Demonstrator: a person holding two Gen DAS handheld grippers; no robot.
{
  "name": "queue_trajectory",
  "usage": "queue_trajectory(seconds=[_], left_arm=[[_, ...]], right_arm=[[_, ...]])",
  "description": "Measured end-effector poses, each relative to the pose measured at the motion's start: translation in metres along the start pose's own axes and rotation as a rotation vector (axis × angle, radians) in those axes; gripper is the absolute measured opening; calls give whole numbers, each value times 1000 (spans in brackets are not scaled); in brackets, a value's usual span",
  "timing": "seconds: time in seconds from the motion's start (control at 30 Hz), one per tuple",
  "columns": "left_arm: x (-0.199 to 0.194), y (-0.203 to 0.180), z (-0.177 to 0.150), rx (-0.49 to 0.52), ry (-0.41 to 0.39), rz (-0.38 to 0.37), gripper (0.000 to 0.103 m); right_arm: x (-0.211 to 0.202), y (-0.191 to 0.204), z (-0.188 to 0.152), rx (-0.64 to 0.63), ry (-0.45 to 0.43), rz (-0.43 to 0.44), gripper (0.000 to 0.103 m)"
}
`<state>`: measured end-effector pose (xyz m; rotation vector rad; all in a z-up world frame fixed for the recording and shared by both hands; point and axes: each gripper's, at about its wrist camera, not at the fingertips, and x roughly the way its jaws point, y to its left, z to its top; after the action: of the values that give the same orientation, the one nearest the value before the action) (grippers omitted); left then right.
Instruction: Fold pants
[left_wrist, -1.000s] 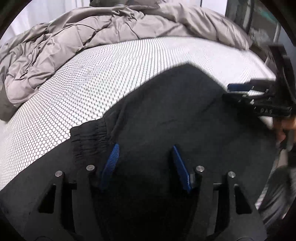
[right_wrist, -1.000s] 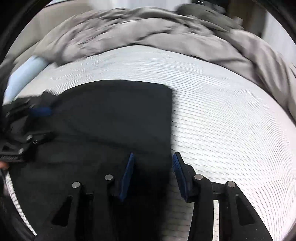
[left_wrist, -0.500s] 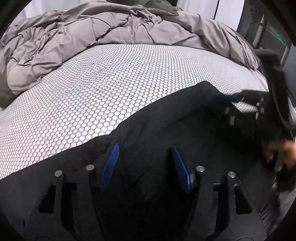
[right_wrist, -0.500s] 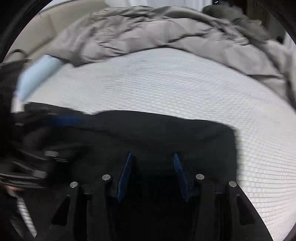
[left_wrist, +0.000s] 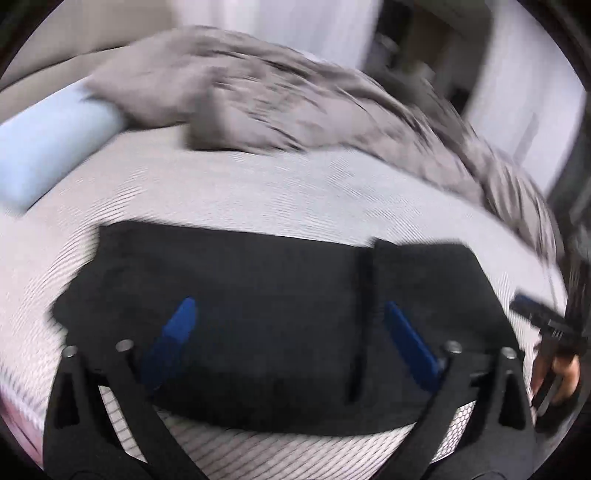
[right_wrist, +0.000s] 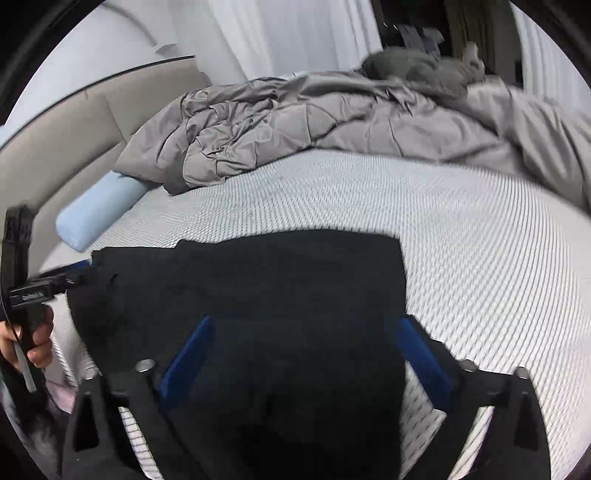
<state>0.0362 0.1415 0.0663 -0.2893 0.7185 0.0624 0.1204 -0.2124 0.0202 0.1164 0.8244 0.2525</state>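
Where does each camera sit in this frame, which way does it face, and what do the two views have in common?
Left wrist: rides on the left gripper, looking forward and down at the black pants on the bed; its own jaws are opening with no cloth pinched, and the right gripper and its hand show at the right edge.
Right wrist: rides on the right gripper, jaws opening, same downward look; the left gripper and its hand show at the left edge.
Shared: pants, bed, grey duvet, light blue bolster.

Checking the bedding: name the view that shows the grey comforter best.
The right wrist view: the grey comforter is sharp, its creases readable across the bed's far side. The left wrist view shows the same comforter smeared by motion blur.
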Motion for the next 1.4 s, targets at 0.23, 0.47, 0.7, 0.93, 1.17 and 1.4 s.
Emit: queue_trajectory(seconds=[0.23,0.47,0.7,0.93,1.17,1.4], left_arm=[[-14,114,-35,-345,65,25,97],[25,155,-41,-576,122,-14,43],[20,165,-55,-679,147,18,28],[0,172,-73,-679,135,-20,63],[26,167,-49,-692,98,69,18],[-26,40,3,-304,-131,113,2]], right_arm=[[-19,0,-14,-43,-38,-50,103],[-33,-12,-16,-7,-74,-24,103],[-34,-12,-20,-25,-79,-33,103],[-39,-28,-31,-17,-65,-60,103],[-38,-27,-29,-5,-62,-52,103],[-30,-14,-25,-50,-57,-38,103]])
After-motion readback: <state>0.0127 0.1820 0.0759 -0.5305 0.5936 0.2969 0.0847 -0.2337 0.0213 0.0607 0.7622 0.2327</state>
